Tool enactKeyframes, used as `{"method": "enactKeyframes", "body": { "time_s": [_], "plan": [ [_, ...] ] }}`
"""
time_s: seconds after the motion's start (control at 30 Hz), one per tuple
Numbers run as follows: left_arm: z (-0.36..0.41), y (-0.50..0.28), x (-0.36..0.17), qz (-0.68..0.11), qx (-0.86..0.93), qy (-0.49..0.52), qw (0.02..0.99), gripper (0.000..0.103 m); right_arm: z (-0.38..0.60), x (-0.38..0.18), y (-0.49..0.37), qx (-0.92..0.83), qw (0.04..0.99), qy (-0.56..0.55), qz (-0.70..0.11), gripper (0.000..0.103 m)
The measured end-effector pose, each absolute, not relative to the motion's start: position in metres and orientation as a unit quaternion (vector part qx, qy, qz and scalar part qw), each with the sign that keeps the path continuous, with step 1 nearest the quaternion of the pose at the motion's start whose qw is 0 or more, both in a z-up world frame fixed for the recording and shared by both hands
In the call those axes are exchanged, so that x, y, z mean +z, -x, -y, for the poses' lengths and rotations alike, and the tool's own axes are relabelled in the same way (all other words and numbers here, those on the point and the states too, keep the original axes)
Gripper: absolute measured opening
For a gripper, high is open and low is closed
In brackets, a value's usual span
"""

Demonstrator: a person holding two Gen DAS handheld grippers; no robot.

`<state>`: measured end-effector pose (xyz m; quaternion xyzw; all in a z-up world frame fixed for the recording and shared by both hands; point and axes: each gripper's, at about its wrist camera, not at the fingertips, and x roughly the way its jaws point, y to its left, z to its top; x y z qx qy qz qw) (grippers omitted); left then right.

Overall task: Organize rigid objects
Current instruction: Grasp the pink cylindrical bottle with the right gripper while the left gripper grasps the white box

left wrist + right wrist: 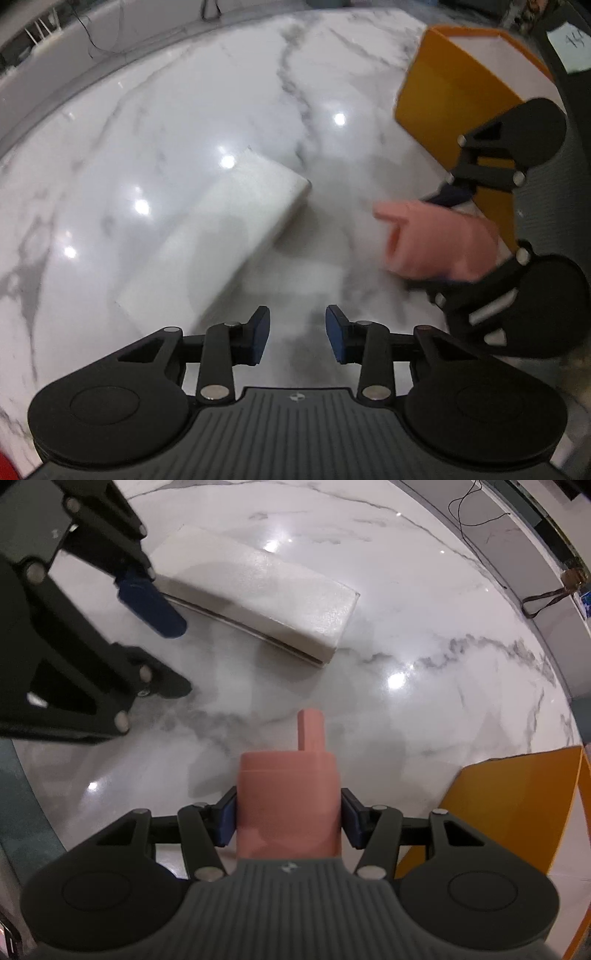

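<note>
Pink block (288, 805) clamped in right fingers (226, 821); left fingers (258, 336) parted, empty, white box (221, 236) ahead.

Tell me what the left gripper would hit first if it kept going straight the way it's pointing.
Probably just the bare marble table. The open left gripper points between the white box, off to its left, and the pink piece in the right gripper. Depth is hard to judge.
</note>
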<state>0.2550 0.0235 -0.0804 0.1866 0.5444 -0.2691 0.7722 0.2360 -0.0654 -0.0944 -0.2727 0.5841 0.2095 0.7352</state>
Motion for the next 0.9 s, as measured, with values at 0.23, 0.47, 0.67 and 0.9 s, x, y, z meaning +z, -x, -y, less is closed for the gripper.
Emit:
{"method": "enactKeyframes", "body": {
  "time_s": [0.23,0.47,0.67,0.9],
  "plan": [
    [-0.031,-0.252,-0.056,-0.474,-0.297,-0.182,0.808,0.074,0.065,-0.096,-0.239,0.207,0.736,0.275,-0.583,0.056],
    [-0.025,-0.261,-0.062,-0.439,-0.289,-0.295,0.798,0.081,0.065,-0.093,-0.244,0.206,0.743,0.264,-0.579,0.056],
    [-0.023,-0.276,-0.081,-0.451,-0.287,-0.326,0.780,0.083,0.067,-0.093,-0.254,0.205,0.751,0.227,-0.585,0.056],
    [-0.018,-0.284,-0.096,-0.464,-0.278,-0.338,0.770,0.085,0.073,-0.094,-0.259,0.215,0.751,0.209,-0.588,0.057]
  ]
}}
